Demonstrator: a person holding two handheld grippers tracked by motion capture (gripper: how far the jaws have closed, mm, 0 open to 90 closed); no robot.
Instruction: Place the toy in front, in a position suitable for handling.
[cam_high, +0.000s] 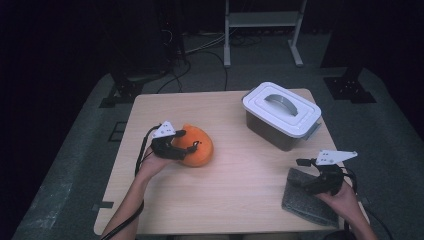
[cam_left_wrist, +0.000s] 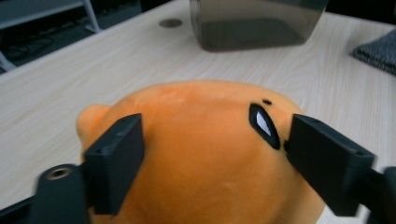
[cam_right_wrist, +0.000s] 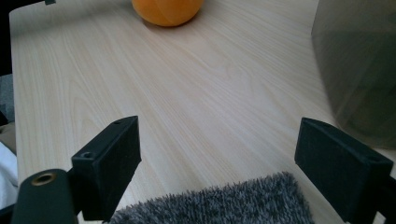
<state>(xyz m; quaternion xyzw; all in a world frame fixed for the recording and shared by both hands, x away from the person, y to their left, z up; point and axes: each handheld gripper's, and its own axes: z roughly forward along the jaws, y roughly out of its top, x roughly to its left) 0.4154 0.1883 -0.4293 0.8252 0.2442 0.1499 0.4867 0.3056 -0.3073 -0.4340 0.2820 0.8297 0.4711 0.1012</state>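
On the pale wooden counter (cam_high: 235, 170), the orange plush toy (cam_left_wrist: 205, 154) is straddled by the left gripper (cam_left_wrist: 212, 149), whose jaws, not yet pressing, should be closed evenly about its middle, while the right gripper (cam_right_wrist: 217, 161) is held open over the grey cloth (cam_right_wrist: 219, 203).

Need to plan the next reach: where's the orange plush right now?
In the high view the orange plush lies on the table's left half, between the left gripper's jaws, well left of the lidded box.
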